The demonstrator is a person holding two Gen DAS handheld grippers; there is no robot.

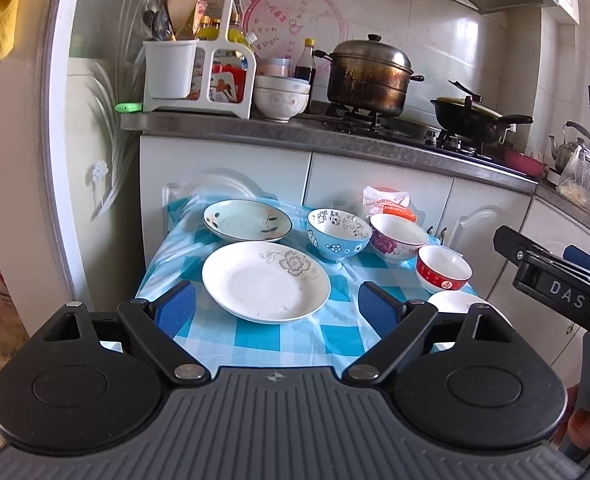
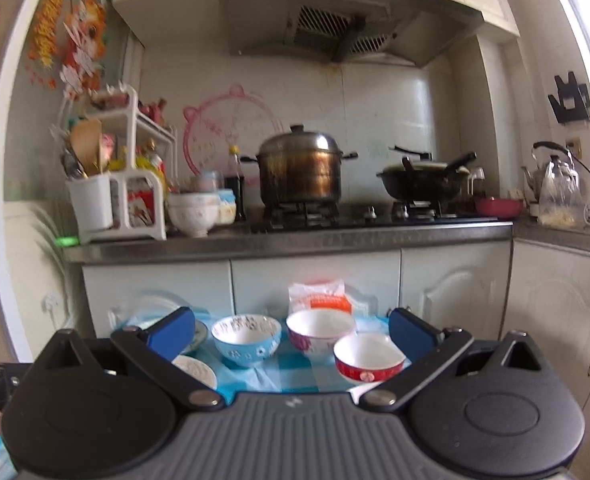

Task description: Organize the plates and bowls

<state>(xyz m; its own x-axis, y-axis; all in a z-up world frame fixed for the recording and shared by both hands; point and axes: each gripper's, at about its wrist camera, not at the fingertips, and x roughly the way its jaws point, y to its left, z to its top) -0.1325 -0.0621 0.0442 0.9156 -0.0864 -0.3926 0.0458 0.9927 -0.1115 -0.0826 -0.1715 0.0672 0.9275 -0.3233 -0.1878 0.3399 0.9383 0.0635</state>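
On a blue-checked tablecloth (image 1: 255, 340) lie a large white plate (image 1: 266, 280) with a grey flower and a green-tinted plate (image 1: 247, 220) behind it. To their right stand a blue cartoon bowl (image 1: 338, 234), a purple-flowered bowl (image 1: 397, 237), a red bowl (image 1: 443, 274) and a white dish (image 1: 461, 304), partly hidden. My left gripper (image 1: 276, 310) is open and empty, just in front of the white plate. My right gripper (image 2: 293, 332) is open and empty, in front of the blue bowl (image 2: 246, 338), purple bowl (image 2: 319, 330) and red bowl (image 2: 369, 358). The right gripper also shows in the left wrist view (image 1: 555, 280).
A plastic bag (image 1: 387, 200) lies at the table's back. Behind is a counter (image 1: 335, 136) with a steel pot (image 1: 369, 72), a black wok (image 1: 471, 116), stacked bowls (image 1: 281, 96), a utensil rack (image 1: 199, 52) and a kettle (image 1: 571, 148). White cabinets stand below.
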